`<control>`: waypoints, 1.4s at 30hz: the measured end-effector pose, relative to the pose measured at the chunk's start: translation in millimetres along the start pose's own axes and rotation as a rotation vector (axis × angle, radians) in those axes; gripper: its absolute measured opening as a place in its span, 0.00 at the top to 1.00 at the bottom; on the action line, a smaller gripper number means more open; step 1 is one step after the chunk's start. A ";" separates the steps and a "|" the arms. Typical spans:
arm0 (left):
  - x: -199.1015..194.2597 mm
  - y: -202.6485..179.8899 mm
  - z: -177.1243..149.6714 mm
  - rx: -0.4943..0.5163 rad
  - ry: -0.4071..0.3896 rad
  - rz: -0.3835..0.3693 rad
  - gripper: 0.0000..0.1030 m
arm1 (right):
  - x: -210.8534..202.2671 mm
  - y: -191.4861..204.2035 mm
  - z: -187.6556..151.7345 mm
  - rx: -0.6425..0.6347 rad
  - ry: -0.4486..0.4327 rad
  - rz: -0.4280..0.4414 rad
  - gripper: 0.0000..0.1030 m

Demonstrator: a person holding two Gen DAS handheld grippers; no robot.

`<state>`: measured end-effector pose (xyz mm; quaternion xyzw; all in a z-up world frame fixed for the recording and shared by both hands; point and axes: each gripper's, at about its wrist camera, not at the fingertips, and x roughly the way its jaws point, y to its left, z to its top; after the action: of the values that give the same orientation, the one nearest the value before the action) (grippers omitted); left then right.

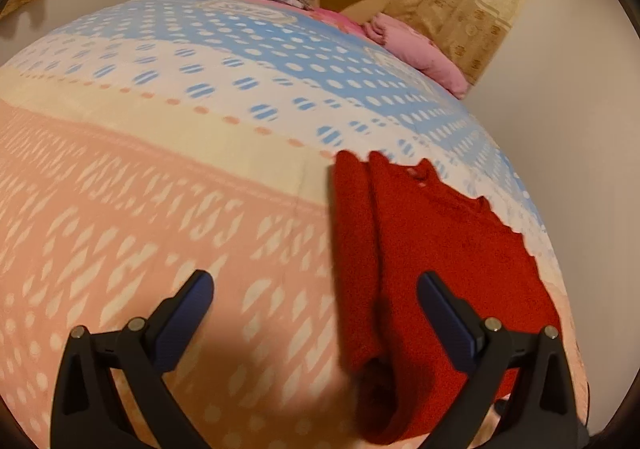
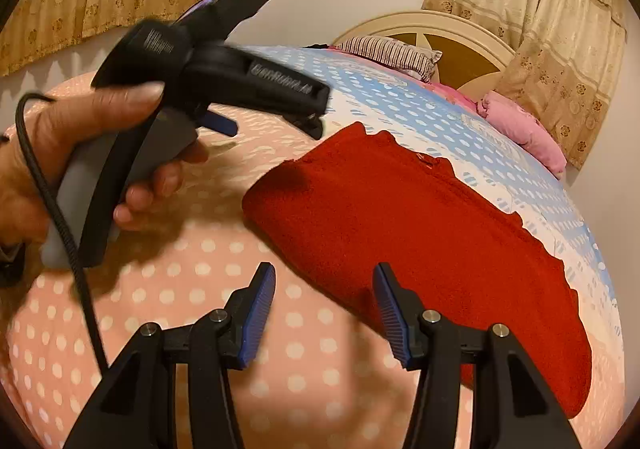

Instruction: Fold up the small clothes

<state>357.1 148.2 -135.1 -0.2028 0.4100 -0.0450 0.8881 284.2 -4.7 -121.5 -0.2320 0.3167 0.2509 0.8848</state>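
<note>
Lying beside open right claw (image 2: pixel 324 313): red garment (image 2: pixel 420 225).

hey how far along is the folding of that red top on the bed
Done: the red top lies on the bedspread with one side already folded over itself. In hand: nothing; the left gripper and right gripper are both open and empty above the bed. Left: judging by its length, probably another fold to shorten it.

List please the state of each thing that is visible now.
Red garment: partly folded, flat on the bedspread, held by nothing.
Left hand-held gripper: open, empty.
Right hand-held gripper: open, empty.
Bedspread: spread over the bed.
</note>
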 end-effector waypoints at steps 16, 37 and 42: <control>53.7 -17.5 22.8 0.071 0.102 -0.056 0.13 | 26.6 22.7 15.1 -0.041 0.058 -0.016 0.49; 72.4 -33.9 38.7 0.071 0.185 -0.152 0.86 | 15.7 14.9 13.9 0.018 0.021 0.081 0.92; 67.4 -36.7 43.9 0.049 0.190 -0.153 0.87 | 8.8 1.6 14.7 0.062 -0.005 0.103 0.93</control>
<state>437.5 112.3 -142.8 -0.2065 0.4743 -0.1419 0.8440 295.7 7.5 -117.7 -0.1875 0.3337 0.2868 0.8782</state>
